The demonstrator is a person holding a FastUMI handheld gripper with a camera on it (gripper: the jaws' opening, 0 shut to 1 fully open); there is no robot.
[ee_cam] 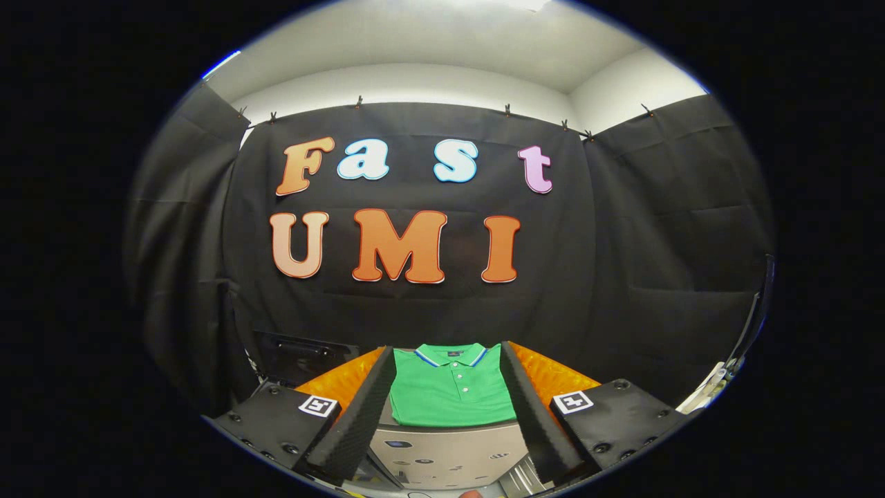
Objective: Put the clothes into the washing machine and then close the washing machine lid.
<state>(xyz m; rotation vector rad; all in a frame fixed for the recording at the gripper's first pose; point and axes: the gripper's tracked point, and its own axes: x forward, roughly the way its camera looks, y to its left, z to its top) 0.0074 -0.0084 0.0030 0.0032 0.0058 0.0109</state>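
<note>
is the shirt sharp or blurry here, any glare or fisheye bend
Gripper view: the folded green polo shirt is sharp and evenly lit, seen between the open tongs, no glare on it; fisheye bend curves the booth wall's top edge and corners; the grey machine top below the shirt shows soft reflections.

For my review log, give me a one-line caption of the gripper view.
Open gripper frames a folded green polo shirt lying on an orange surface, nothing grasped yet.
</note>
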